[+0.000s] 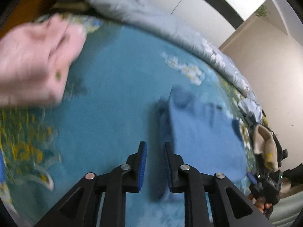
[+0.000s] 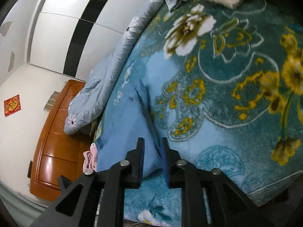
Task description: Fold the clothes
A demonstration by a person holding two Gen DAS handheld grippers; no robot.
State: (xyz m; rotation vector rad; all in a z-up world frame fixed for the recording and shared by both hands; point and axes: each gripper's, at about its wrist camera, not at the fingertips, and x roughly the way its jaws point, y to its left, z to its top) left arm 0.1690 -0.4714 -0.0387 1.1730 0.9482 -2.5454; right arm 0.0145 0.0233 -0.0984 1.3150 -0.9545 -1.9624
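Observation:
A folded blue garment [image 1: 200, 132] lies on the teal floral blanket [image 1: 113, 94], blurred by motion. My left gripper [image 1: 154, 144] hovers over the blanket at the garment's left edge. Its jaws stand apart and the dark fold edge runs just inside the right finger. In the right wrist view the same blue garment [image 2: 125, 128] stretches away from me. My right gripper [image 2: 151, 139] has its jaws apart, with the garment's near corner lying loose between them. The right gripper, held by a hand, also shows far right in the left wrist view [image 1: 269, 185].
A pink cloth [image 1: 34, 62] lies at the blanket's left, and also shows by the bed edge [image 2: 89, 158]. A beige garment [image 1: 265, 147] sits at the right end. A rolled grey-blue quilt [image 2: 106, 87] lines the far side. A wooden dresser [image 2: 55, 141] stands beyond the bed.

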